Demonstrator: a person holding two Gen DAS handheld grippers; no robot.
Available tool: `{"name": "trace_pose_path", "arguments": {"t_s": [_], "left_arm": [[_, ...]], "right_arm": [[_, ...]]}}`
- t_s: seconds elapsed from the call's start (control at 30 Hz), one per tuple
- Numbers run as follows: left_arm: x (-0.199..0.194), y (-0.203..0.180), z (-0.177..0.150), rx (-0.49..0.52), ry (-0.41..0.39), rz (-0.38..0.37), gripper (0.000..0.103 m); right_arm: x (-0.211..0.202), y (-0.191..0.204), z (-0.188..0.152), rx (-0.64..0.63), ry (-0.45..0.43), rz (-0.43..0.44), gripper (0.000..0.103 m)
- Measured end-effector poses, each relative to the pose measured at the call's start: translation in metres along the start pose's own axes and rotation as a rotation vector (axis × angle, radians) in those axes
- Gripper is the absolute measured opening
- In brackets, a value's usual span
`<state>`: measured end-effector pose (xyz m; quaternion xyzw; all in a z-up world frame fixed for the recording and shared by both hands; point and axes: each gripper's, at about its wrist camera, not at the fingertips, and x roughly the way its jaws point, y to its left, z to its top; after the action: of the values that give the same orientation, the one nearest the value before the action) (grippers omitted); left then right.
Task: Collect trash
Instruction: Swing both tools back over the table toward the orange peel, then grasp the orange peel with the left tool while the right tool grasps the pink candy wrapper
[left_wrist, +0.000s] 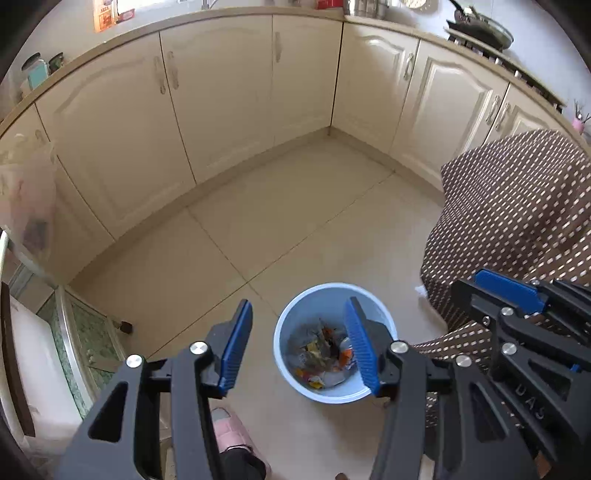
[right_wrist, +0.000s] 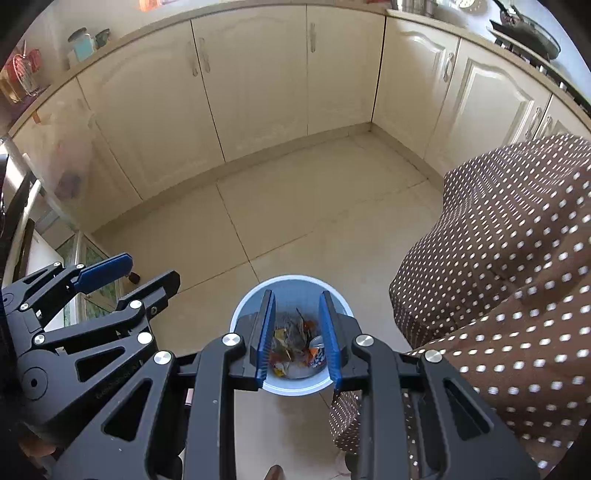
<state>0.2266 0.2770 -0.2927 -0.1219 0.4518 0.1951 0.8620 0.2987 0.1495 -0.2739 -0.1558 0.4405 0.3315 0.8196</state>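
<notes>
- The trash (left_wrist: 322, 350), a heap of crumpled wrappers in orange, yellow and grey with what looks like a small can, lies at the bottom of a light blue bin (left_wrist: 295, 314) standing on the tiled floor (left_wrist: 258, 229).
- In the left wrist view the bin sits at about 5 o'clock from the picture's centre, low in the frame; in the right wrist view it sits at about 6 o'clock.
- The left tongs (left_wrist: 299, 345) hang above the floor, released, jaws standing wide with nothing between the blue pads; the right-hand pad overlaps the bin's mouth while the other pad lies over bare tile at the bin's 9 o'clock.
- The right tongs (right_wrist: 297, 338) hover directly over the bin, jaws parted only narrowly and gripping nothing; the trash shows through the gap between the pads.
- Each pair of tongs shows in the other's view, close alongside.
- A brown white-dotted garment (left_wrist: 517, 221) of the person hangs at 3 o'clock of the bin, its hem just beside the rim.
- A pink slipper (left_wrist: 231, 430) shows at the bin's 7 o'clock.
- Cream cabinet doors (left_wrist: 221, 92) ring the floor from 9 to 2 o'clock, well apart from the bin.
- On the desk above, a frying pan (left_wrist: 480, 26) sits at 1 o'clock and jars (left_wrist: 37, 68) at 10 o'clock.
</notes>
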Motion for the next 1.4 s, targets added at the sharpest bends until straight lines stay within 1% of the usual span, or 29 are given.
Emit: {"name": "trace_pose_path", "arguments": {"t_s": [0.03, 0.13, 0.37, 0.43, 0.53, 0.6, 0.63, 0.73, 0.77, 0.8, 1.0, 1.17, 1.33, 1.4], "left_arm": [[-0.005, -0.001, 0.001, 0.003, -0.010, -0.004, 0.051], [-0.029, -0.008, 0.008, 0.011, -0.056, -0.018, 0.051], [-0.100, -0.040, 0.015, 0.055, -0.181, -0.097, 0.053], [-0.121, -0.057, 0.015, 0.080, -0.213, -0.120, 0.054], [-0.150, -0.089, 0.015, 0.145, -0.257, -0.154, 0.056], [-0.166, -0.113, 0.014, 0.189, -0.279, -0.188, 0.057], [-0.174, -0.129, 0.013, 0.211, -0.284, -0.217, 0.057], [-0.192, -0.172, 0.005, 0.274, -0.286, -0.306, 0.057], [-0.195, -0.184, 0.001, 0.295, -0.285, -0.322, 0.057], [-0.201, -0.202, -0.004, 0.332, -0.284, -0.349, 0.057], [-0.212, -0.277, -0.028, 0.470, -0.246, -0.429, 0.057], [-0.208, -0.315, -0.039, 0.532, -0.213, -0.447, 0.057], [-0.194, -0.334, -0.042, 0.570, -0.162, -0.447, 0.057], [-0.185, -0.341, -0.041, 0.575, -0.148, -0.433, 0.057]], "right_arm": [[-0.005, -0.001, 0.001, 0.000, -0.009, -0.003, 0.024], [-0.039, -0.005, 0.005, 0.007, -0.074, -0.021, 0.024], [-0.129, -0.028, 0.002, 0.046, -0.232, -0.066, 0.024], [-0.159, -0.038, -0.004, 0.069, -0.277, -0.084, 0.024], [-0.197, -0.061, -0.018, 0.112, -0.326, -0.112, 0.025], [-0.219, -0.080, -0.031, 0.141, -0.348, -0.143, 0.026], [-0.230, -0.089, -0.038, 0.155, -0.359, -0.157, 0.026], [-0.255, -0.124, -0.060, 0.206, -0.376, -0.202, 0.030], [-0.263, -0.134, -0.069, 0.223, -0.381, -0.215, 0.031], [-0.268, -0.142, -0.076, 0.238, -0.384, -0.230, 0.031], [-0.296, -0.196, -0.124, 0.349, -0.385, -0.291, 0.038], [-0.306, -0.226, -0.147, 0.417, -0.389, -0.306, 0.039], [-0.308, -0.246, -0.159, 0.454, -0.380, -0.304, 0.041], [-0.306, -0.249, -0.161, 0.461, -0.374, -0.295, 0.041]]}}
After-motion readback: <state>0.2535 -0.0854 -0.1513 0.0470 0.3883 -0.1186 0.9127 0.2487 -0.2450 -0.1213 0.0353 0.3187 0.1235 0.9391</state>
